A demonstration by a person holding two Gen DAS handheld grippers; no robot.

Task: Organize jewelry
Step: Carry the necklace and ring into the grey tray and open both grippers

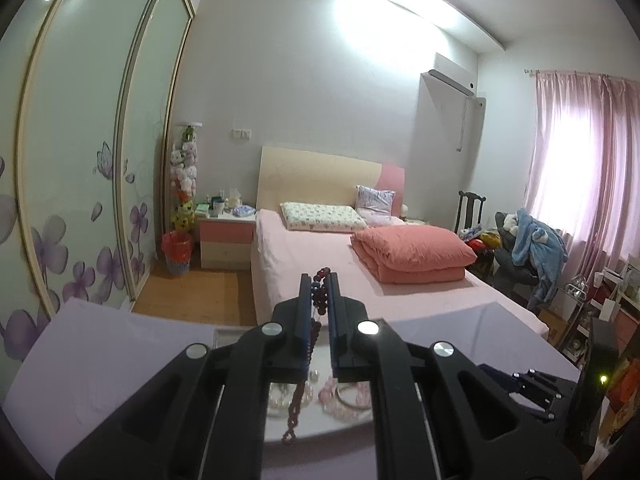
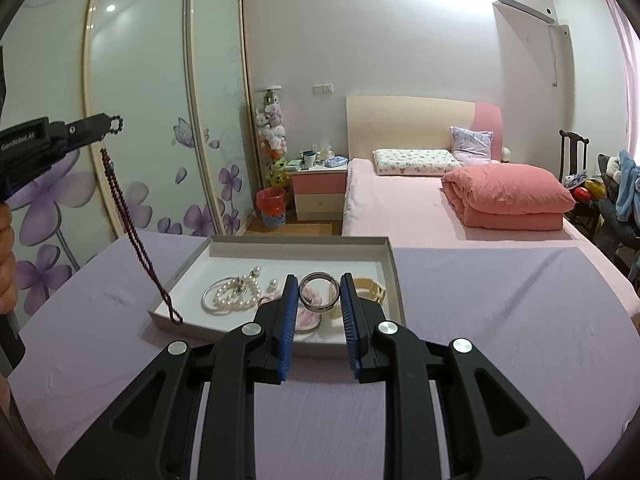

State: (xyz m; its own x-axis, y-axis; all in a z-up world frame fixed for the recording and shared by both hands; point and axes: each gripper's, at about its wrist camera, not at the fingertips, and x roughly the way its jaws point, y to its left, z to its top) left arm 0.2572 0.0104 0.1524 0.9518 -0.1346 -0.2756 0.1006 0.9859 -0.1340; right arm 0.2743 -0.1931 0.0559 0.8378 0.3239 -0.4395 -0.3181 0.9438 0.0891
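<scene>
Nearest the right wrist camera, the right gripper holds a dark metal ring between its blue pads. The ring is a wide, shiny band standing on edge; both pads press its sides, so the jaws are clamped on it, above the near part of the tray.

The tray is a shallow white box with low walls, resting on a lilac cloth. Inside it lie one thin silver bangle, one coiled strand of white pearls, a pink bead bracelet partly hidden behind the right gripper, and a gold-coloured band just beyond the right jaw. A few loose pearl pieces sit near the strand; their exact number is hard to tell.

To the left and higher up, the left gripper is pinched together on a long string of dark red beads. A small loop of beads pokes out past the fingertips, and the rest hangs down in a doubled line whose lowest end dangles at the tray's near left corner. In the left wrist view the same beads run between the closed jaws of the left gripper and trail below, over the tray.

Farther off stand one bed, a folded coral quilt, two pillows and a pink bedside cabinet.
</scene>
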